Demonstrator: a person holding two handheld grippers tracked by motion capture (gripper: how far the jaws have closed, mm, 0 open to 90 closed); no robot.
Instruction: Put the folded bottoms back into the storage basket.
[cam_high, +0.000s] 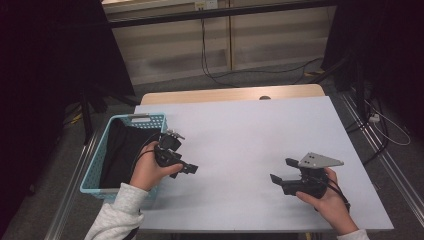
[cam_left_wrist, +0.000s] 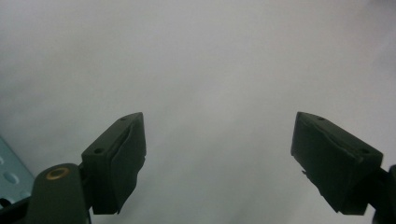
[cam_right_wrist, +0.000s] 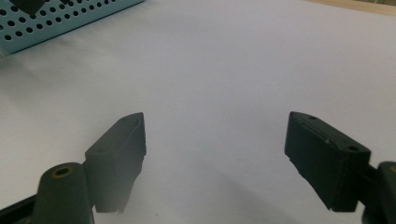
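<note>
While we hover over the white table (cam_high: 240, 130):
Left gripper (cam_high: 189, 169): released, beside our basket (cam_high: 150, 119).
Right gripper (cam_high: 283, 171): released, nothing held.

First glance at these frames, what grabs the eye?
The turquoise perforated basket at the table's left edge, with dark black cloth lying inside it. Then the two black grippers over the white tabletop: the left gripper beside the basket, the right gripper near the right front, both with jaws apart and nothing between them.
</note>
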